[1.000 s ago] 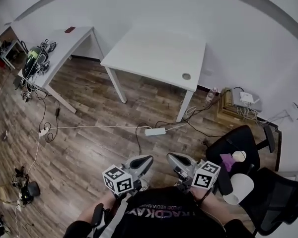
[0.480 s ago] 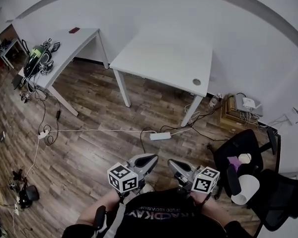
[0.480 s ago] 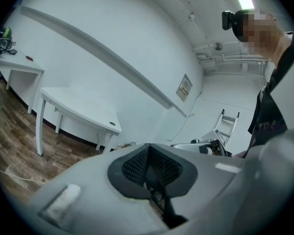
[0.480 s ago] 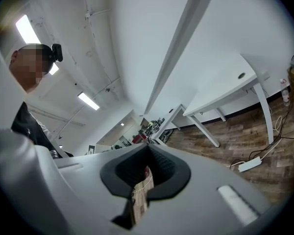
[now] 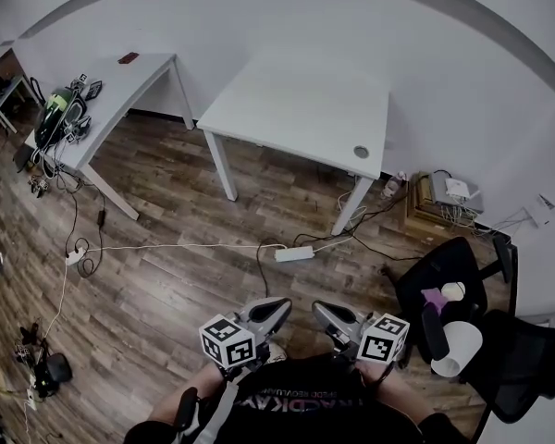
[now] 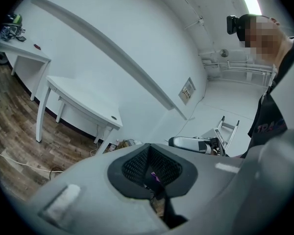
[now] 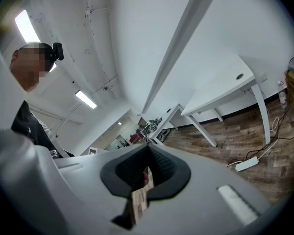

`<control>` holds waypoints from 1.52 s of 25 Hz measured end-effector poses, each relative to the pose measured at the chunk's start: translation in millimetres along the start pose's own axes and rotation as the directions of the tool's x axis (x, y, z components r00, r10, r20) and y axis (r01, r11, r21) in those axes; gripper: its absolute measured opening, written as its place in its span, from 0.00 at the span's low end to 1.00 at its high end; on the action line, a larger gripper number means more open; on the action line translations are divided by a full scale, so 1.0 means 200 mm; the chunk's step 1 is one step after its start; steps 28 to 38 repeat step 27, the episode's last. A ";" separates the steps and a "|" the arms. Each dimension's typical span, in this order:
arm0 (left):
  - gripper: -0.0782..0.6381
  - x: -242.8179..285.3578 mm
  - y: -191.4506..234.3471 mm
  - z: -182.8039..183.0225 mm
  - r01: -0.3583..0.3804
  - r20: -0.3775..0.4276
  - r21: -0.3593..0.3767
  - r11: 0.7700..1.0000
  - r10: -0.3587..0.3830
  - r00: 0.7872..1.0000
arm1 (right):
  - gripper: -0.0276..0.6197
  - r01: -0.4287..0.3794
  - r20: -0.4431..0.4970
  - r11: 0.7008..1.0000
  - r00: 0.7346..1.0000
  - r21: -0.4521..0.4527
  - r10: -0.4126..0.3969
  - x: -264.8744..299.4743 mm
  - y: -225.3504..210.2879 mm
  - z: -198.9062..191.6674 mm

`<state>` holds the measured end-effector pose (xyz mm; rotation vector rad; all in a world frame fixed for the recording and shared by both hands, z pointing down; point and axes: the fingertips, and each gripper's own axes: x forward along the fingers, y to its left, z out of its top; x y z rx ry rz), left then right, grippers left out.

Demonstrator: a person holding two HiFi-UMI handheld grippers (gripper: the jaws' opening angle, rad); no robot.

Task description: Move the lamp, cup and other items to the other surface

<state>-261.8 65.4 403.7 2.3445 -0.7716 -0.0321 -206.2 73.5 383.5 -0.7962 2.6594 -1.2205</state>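
Lamp (image 5: pixel 458 348) and cup (image 5: pixel 450 290) are seen on the black chair (image 5: pixel 439 265) at right, while the left gripper (image 5: pixel 276 307) and right gripper (image 5: pixel 324 311), jaws pressed together on nothing, have only been shifted slightly, so nothing is being carried

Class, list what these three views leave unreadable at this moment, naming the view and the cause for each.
1. Items on the black chair: head view, too small to identify.
2. Gear on the far table: head view, too small; left gripper view, cut by the lens edge.
3. Floor clutter: head view, small, cut off at the left edge.
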 end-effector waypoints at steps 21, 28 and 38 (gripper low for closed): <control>0.12 -0.03 -0.05 -0.04 0.001 0.014 -0.030 1.000 -0.001 1.000 | 0.05 -0.009 -0.025 0.999 1.000 -0.033 0.008 -0.01 0.04 -0.03; 0.12 -0.04 -0.07 -0.04 0.011 0.006 -0.030 0.999 -0.011 1.000 | 0.05 -0.002 -0.021 1.000 1.000 -0.029 0.002 -0.03 0.05 -0.04; 0.12 -0.04 -0.07 -0.04 0.011 0.006 -0.030 0.999 -0.011 1.000 | 0.05 -0.002 -0.021 1.000 1.000 -0.029 0.002 -0.03 0.05 -0.04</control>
